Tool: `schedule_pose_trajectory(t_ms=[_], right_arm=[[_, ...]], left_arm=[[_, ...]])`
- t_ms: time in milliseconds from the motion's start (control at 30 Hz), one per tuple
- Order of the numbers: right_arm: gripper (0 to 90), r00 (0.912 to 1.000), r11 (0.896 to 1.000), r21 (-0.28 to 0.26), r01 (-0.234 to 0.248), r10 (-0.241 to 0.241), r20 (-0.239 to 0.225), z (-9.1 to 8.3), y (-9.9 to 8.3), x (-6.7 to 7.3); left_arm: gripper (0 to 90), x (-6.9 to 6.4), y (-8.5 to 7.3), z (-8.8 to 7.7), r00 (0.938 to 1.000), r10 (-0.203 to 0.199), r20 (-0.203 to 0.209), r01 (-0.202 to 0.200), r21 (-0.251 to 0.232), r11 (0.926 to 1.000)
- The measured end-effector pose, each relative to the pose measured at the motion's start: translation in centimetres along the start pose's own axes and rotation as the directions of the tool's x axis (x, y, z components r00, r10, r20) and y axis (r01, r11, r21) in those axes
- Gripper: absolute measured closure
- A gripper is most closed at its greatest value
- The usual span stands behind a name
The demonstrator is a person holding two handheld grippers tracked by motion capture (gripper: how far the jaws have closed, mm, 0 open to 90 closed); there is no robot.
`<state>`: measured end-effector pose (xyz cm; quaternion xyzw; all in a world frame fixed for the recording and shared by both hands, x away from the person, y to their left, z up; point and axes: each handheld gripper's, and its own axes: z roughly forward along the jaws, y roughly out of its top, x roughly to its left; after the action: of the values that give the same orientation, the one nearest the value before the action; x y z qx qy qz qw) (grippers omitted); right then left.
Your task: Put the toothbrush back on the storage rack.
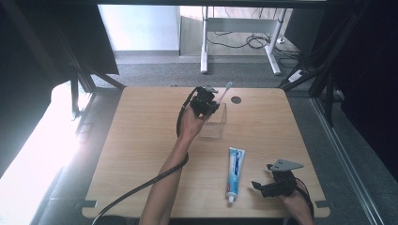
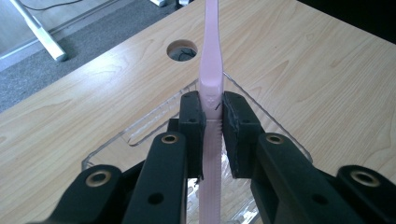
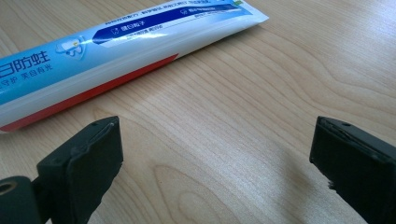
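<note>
Left gripper [image 2: 212,116] clamps a slim pink plastic toothbrush [image 2: 210,74] mid-handle, over the clear square-walled plastic box [image 2: 154,122]. Right gripper [image 3: 215,154] gapes wide, empty, low above the woodgrain table [image 3: 261,93], beside the glossy blue-white toothpaste tube [image 3: 126,39].

A slim pink toothbrush [image 2: 211,70] stands tilted, head up, above a clear plastic box [image 1: 217,125] on the far middle of the surface, pinched by its ribbed handle.
</note>
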<state>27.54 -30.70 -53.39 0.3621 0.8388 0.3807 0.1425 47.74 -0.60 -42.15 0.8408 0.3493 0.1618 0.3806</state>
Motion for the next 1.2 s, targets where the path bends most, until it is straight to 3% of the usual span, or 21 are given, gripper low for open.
schedule_pose_trajectory(t_ms=[700,1200], right_arm=[[2.9,1.0000,1.000,0.006,0.000,0.000,-0.003,0.1,0.0,0.0],[3.0,1.0000,1.000,0.008,0.002,-0.002,-0.002,0.1,0.0,0.0]], left_arm=[[78.9,-0.5,-1.5,2.0,0.9991,0.042,0.005,-0.043,0.051,0.9978],[78.7,-1.0,-1.7,2.7,0.9965,0.083,-0.008,-0.081,0.129,0.9882]])
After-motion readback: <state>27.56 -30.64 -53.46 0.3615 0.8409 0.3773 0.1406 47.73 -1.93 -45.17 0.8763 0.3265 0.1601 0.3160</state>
